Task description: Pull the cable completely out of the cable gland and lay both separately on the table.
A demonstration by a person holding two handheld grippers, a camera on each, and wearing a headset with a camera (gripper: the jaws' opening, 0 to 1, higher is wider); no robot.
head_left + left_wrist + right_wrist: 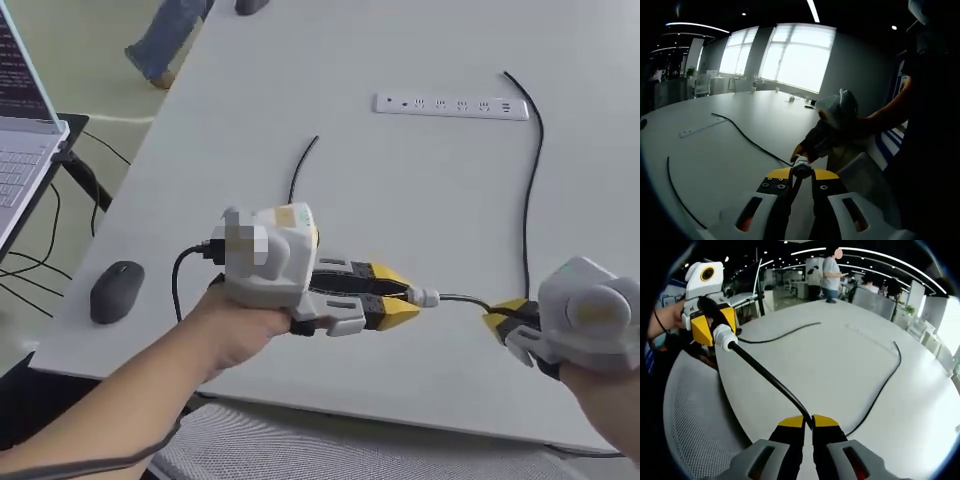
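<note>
Near edge of the bench (400,200): the left hand-held gripper (405,297) is pressed together on the white cable gland (427,297), held just above the surface. The right hand-held gripper (492,318) pinches the black cable (527,210) near the gland, with a short run of cable between the two. The cable is seated in the gland, not pulled out

Around them: from the right gripper the cable's loose length trails over the bench toward the far right corner, ending just past a white power strip (450,105) that lies near the far edge. A shorter black lead (303,165) lies apart at mid-bench. A mouse (117,290) sits by the left edge, and a laptop (20,130) stands off the bench beyond it. A grey mesh seat (260,450) is below the near edge

Left gripper view: the gland sits right at the jaw tips, with the right gripper and the hand holding it just beyond

Right gripper view: the jaws are closed on the cable, which rises to the gland in the yellow-tipped left gripper. A standing person (830,275) is past the far edge
</note>
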